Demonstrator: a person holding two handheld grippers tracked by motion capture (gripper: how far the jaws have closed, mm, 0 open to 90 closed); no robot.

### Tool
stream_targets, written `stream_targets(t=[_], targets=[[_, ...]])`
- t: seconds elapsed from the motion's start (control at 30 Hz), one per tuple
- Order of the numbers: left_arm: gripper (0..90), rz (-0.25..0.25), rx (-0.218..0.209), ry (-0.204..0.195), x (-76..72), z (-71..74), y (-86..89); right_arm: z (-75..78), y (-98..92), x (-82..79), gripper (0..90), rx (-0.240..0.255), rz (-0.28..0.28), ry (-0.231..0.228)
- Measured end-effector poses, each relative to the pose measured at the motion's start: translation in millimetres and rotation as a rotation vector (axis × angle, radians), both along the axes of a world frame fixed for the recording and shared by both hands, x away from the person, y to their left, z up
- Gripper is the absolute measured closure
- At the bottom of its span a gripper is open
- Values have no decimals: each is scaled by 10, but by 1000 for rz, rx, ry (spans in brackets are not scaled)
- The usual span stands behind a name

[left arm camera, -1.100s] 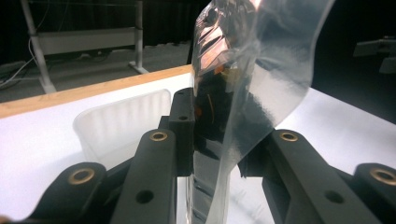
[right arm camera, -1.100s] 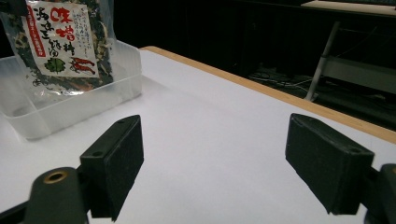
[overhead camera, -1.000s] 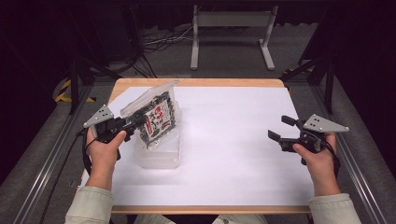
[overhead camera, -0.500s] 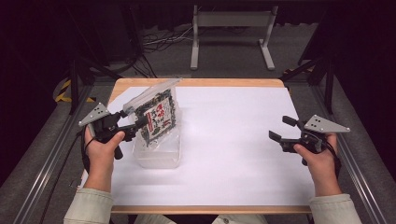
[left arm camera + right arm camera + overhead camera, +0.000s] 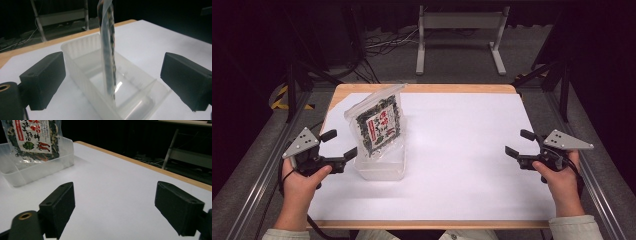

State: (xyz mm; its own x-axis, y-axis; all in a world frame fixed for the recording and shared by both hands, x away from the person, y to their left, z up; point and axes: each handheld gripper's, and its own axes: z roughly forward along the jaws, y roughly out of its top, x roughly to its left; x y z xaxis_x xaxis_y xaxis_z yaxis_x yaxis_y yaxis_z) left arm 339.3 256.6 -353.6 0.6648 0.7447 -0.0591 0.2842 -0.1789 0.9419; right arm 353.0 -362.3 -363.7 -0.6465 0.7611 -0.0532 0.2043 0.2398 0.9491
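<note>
The packet (image 5: 378, 126) is left standing in the tub (image 5: 381, 169); both the left gripper (image 5: 341, 144) and right gripper (image 5: 520, 142) are held open, empty, the left's fingers having just been opening.

Standing on edge inside the tray (image 5: 382, 169) — the packet (image 5: 377, 126), leaning toward the desk's (image 5: 462, 150) far edge. Just left of the tray, the left tool (image 5: 339, 144); well apart at the right edge — the right tool (image 5: 520, 142).

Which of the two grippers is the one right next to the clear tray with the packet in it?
The left gripper: its open jaws sit just beside the clear tray holding the upright packet. The right gripper is far across the white sheet.
</note>
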Motion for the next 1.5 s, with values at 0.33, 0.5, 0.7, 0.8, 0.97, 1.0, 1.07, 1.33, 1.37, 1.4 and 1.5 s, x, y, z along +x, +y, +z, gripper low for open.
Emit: stream_targets(t=[0.33, 0.5, 0.7, 0.8, 0.97, 1.0, 1.07, 1.33, 1.37, 1.4, 1.5], targets=[[68, 13, 7, 20, -196, -277, 188, -159, -115, -91, 155, -9, -5, 31], [69, 29, -9, 64, -229, -456, 241, -251, -177, -123, 147, -3, -14, 48], [67, 36, 8, 102, -235, -679, 262, -366, -197, -147, 136, 10, -16, 62], [64, 32, 11, 105, -243, -763, 268, -419, -199, -152, 132, 19, -20, 66], [59, 19, 37, 107, -236, -928, 285, -568, -188, -156, 125, 27, -28, 80], [58, 19, 33, 104, -228, -958, 294, -590, -185, -156, 125, 20, -29, 83], [59, 28, 14, 108, -223, -1001, 301, -644, -176, -157, 121, 14, -34, 88], [61, 44, 54, 96, -229, -1031, 279, -749, -155, -147, 118, 7, -31, 114], [60, 48, 50, 94, -233, -1030, 285, -748, -154, -146, 116, 5, -29, 112], [60, 51, 44, 94, -238, -1030, 288, -748, -154, -145, 115, 10, -29, 111], [60, 62, 26, 84, -244, -1026, 294, -747, -155, -144, 114, 10, -29, 113]])
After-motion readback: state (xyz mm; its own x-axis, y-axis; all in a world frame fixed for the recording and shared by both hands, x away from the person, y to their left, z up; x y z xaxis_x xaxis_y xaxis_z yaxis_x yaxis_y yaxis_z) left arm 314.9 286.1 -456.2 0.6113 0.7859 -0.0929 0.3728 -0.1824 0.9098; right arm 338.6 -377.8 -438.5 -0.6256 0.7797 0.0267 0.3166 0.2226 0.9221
